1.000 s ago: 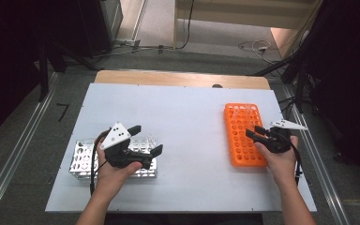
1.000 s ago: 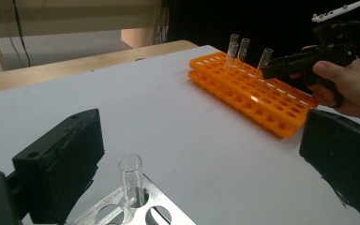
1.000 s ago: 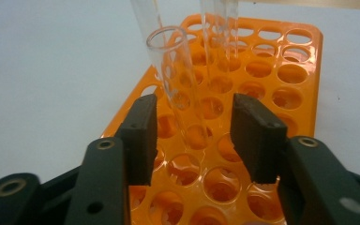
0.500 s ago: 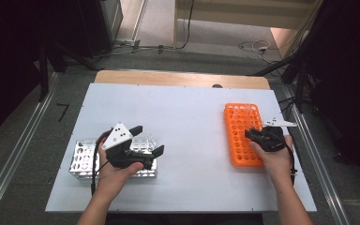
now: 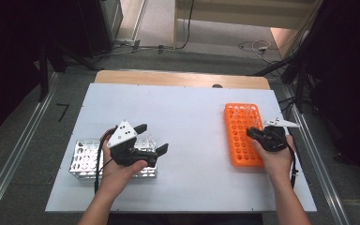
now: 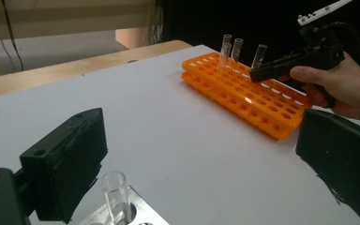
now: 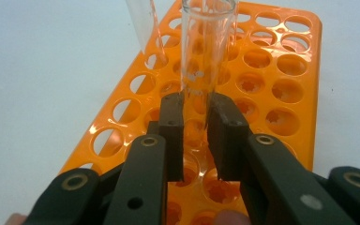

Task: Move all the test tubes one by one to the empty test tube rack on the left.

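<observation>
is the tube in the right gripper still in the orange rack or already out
In. The right gripper has just closed its jaws on the glass test tube, which stands upright with its lower end in a hole of the orange rack.

You've got a white table top (image 5: 187, 112) mid-frame, w/ a wood strip (image 5: 178, 78) along its far edge. Grey floor (image 5: 28, 136) on both sides, metal rails (image 5: 9, 164) lower left & right, cables (image 5: 255, 46) at top right. Upper corners are dark; light pale floor patch (image 5: 215, 28) top centre.

In the high view, the metal rack (image 5: 86, 159) sits lower left on the table (image 5: 187, 122); the test tube rack (image 5: 241, 136) lies right of centre.
</observation>
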The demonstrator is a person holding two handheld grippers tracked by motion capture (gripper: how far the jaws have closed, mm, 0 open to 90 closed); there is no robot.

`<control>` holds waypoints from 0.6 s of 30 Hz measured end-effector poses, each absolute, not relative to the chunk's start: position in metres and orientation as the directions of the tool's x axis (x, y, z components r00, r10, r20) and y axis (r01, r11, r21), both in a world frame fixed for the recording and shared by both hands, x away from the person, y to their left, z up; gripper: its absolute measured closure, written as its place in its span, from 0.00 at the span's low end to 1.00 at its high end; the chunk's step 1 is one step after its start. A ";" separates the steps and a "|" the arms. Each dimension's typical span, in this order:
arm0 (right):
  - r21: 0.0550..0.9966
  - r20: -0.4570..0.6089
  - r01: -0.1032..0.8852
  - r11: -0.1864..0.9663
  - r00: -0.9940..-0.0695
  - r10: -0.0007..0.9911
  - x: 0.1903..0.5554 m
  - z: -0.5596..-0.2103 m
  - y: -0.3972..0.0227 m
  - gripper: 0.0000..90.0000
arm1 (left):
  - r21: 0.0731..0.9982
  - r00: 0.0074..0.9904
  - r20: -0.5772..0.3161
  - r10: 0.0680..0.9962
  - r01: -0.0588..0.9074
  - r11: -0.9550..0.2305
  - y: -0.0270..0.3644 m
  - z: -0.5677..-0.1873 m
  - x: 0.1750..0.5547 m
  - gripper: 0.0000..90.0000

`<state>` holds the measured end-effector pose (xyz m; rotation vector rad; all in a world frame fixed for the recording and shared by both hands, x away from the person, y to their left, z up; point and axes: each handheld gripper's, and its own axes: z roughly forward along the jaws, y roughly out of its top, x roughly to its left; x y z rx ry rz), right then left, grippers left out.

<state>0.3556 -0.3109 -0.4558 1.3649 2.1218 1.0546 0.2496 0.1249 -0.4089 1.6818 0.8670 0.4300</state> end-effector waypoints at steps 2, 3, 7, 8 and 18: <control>0.779 0.063 0.582 0.231 -0.439 0.896 0.355 -0.455 -0.311 0.83 | 0.944 0.669 -0.151 0.727 0.315 -0.094 0.121 -0.408 0.252 0.03; 0.782 0.064 0.579 0.230 -0.442 0.895 0.355 -0.455 -0.312 0.83 | 0.945 0.673 -0.151 0.724 0.314 -0.095 0.119 -0.408 0.254 0.03; 0.790 0.077 0.575 0.213 -0.438 0.896 0.353 -0.454 -0.314 0.83 | 0.944 0.682 -0.150 0.716 0.314 -0.102 0.111 -0.406 0.261 0.03; 0.793 0.082 0.573 0.208 -0.438 0.895 0.353 -0.454 -0.314 0.83 | 0.945 0.684 -0.147 0.715 0.310 -0.103 0.109 -0.406 0.263 0.03; 0.814 0.094 0.548 0.191 -0.449 0.889 0.350 -0.447 -0.319 0.83 | 0.950 0.707 -0.122 0.697 0.287 -0.125 0.094 -0.409 0.283 0.03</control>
